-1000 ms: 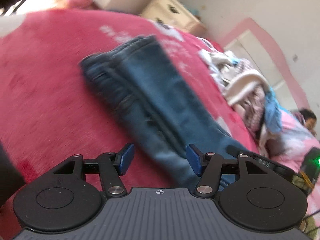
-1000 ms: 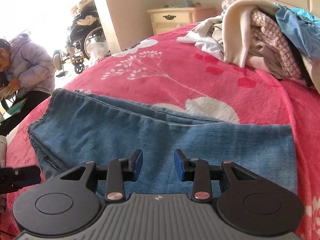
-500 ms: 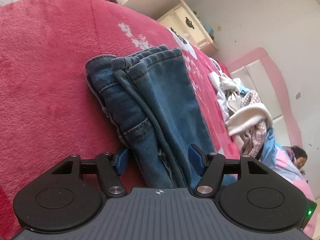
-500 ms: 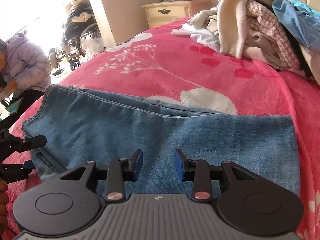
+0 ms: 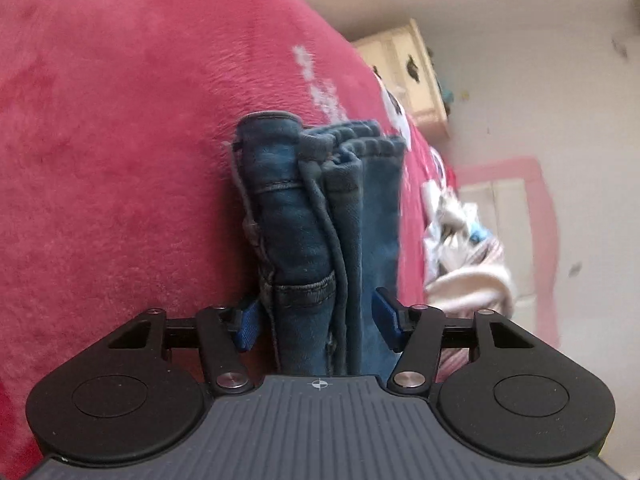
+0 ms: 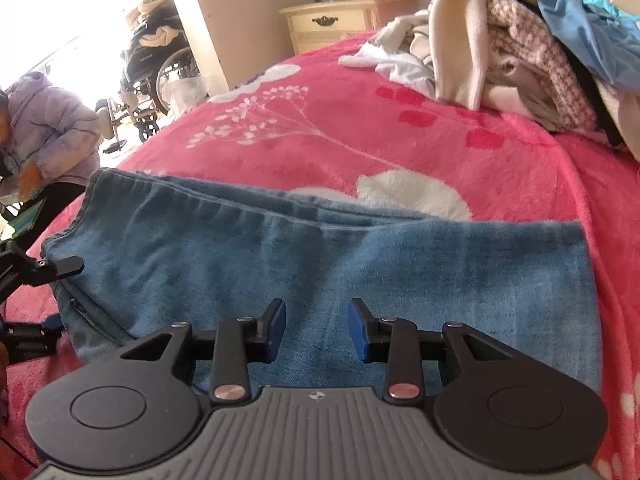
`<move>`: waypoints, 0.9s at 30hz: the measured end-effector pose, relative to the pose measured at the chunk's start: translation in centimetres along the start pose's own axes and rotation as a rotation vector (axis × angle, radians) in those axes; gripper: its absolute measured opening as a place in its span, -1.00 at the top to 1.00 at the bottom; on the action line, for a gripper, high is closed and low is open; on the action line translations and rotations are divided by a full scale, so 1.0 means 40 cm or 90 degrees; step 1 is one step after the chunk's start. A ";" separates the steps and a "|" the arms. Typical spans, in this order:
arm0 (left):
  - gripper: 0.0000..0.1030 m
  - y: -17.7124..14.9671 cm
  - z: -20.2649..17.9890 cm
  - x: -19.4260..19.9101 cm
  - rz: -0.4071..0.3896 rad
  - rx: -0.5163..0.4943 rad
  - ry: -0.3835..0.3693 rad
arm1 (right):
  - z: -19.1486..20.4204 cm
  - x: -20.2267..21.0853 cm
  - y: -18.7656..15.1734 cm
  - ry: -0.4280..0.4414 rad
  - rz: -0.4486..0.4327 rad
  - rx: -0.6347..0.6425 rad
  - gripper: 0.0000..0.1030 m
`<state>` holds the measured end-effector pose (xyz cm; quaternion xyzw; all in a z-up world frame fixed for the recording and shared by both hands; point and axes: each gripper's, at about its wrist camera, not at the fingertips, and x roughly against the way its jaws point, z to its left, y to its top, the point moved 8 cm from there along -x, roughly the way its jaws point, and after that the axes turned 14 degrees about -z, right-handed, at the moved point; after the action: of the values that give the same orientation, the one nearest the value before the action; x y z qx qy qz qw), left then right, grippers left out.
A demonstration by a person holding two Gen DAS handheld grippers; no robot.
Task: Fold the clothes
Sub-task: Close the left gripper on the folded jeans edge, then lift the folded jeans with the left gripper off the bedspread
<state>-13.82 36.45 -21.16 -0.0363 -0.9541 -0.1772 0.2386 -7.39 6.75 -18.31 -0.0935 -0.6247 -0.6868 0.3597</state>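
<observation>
The jeans (image 5: 320, 240) are straddled by the unclenched left gripper (image 5: 316, 320); layers could be missed. The right gripper (image 6: 316, 328) is held released above them.

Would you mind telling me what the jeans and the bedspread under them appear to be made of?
Jeans: blue denim, matte and faded, judging by the stitched seams and ribbed waistband.
Bedspread: probably plush fleece; its pink nap looks fuzzy and brushed.
</observation>
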 end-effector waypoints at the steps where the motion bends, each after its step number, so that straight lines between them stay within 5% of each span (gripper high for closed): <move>1: -0.10 0.001 -0.005 -0.004 -0.004 -0.027 0.011 | 0.000 -0.003 -0.002 -0.001 0.002 0.000 0.28; 10: -0.12 0.025 -0.026 -0.053 -0.060 -0.071 0.032 | 0.025 -0.006 0.030 0.022 -0.031 0.019 0.31; 14: 0.07 0.026 -0.032 -0.056 -0.071 -0.093 0.043 | 0.057 -0.046 0.048 0.042 -0.037 0.051 0.40; 17: 0.17 0.021 -0.054 -0.052 -0.091 -0.138 0.055 | 0.058 -0.114 0.043 0.036 -0.014 0.064 0.54; 20: 0.27 0.016 -0.076 -0.046 -0.111 -0.183 0.067 | 0.025 -0.158 0.085 0.003 -0.049 0.044 0.79; 23: 0.31 0.013 -0.092 -0.037 -0.123 -0.216 0.068 | -0.019 -0.170 0.122 -0.034 -0.064 -0.010 0.71; 27: 0.32 0.010 -0.106 -0.037 -0.128 -0.238 0.073 | 0.003 -0.123 0.108 0.016 -0.070 -0.009 0.71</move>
<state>-10.57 35.36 -18.24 0.0255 -0.8884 -0.3758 0.2625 -1.25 8.87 -17.70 -0.0526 -0.6191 -0.7113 0.3285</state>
